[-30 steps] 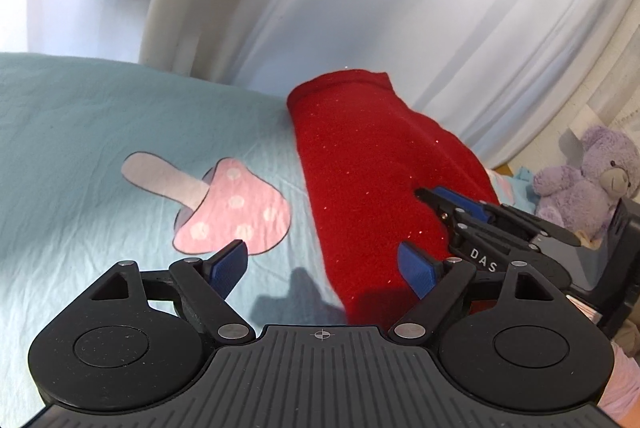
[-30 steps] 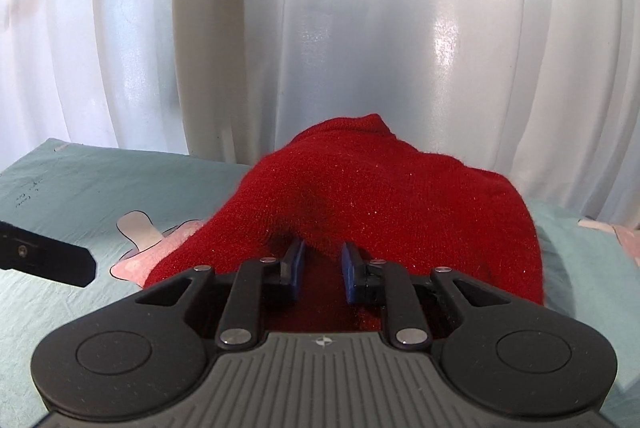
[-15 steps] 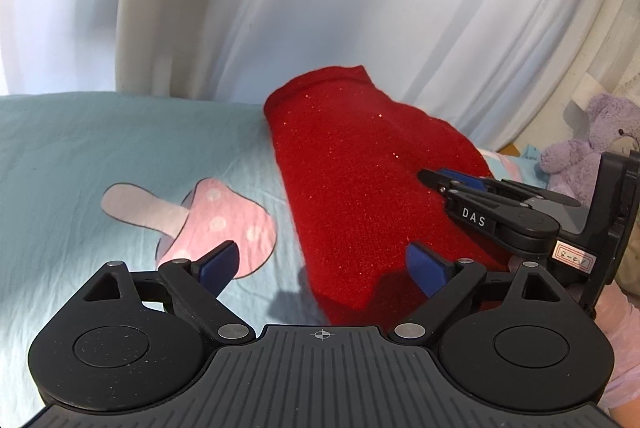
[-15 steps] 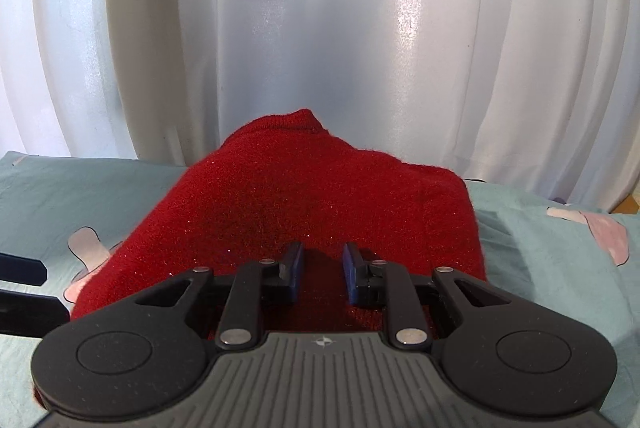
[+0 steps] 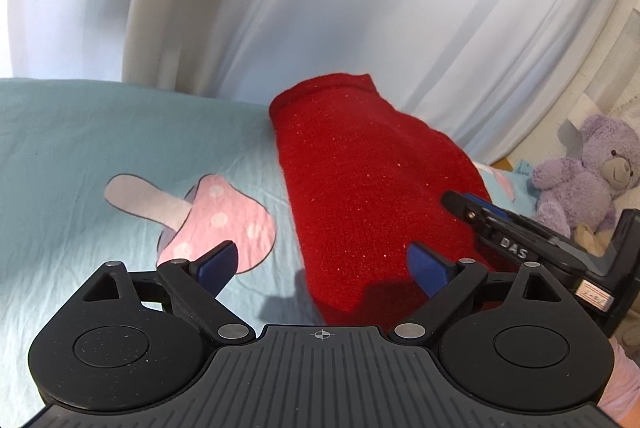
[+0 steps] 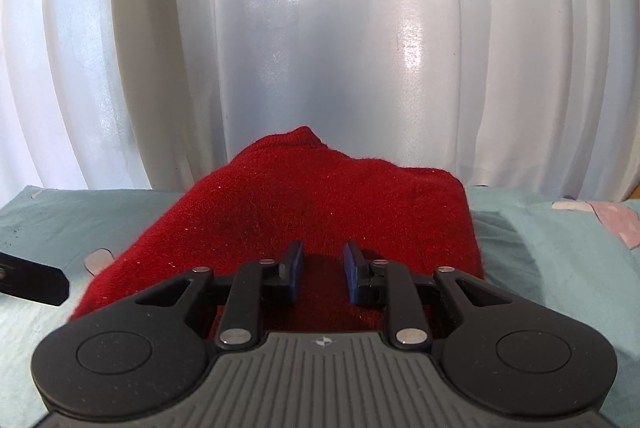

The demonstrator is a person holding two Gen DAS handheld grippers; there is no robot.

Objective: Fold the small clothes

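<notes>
Red sweater (image 5: 372, 188) lies folded on the bed sheet (image 5: 120, 132), right of the mushroom print (image 5: 208, 216). Left tongs (image 5: 324, 264) wide open, empty. Right tongs (image 6: 322, 268) opening above the sweater, pads off the cloth.

One red knit garment (image 5: 372, 188), two grippers, one purple teddy bear (image 5: 588, 168), one pink mushroom print (image 5: 216, 216), one blue sheet (image 5: 100, 132)

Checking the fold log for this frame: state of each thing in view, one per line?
red sweater: folded into a long strip, lying flat on the sheet.
left gripper: open wide, nothing between the jaws, at the sweater's near left corner.
right gripper: jaws opening over the sweater's near edge, pads off the fabric.
purple teddy bear: sitting upright, off to the right.
</notes>
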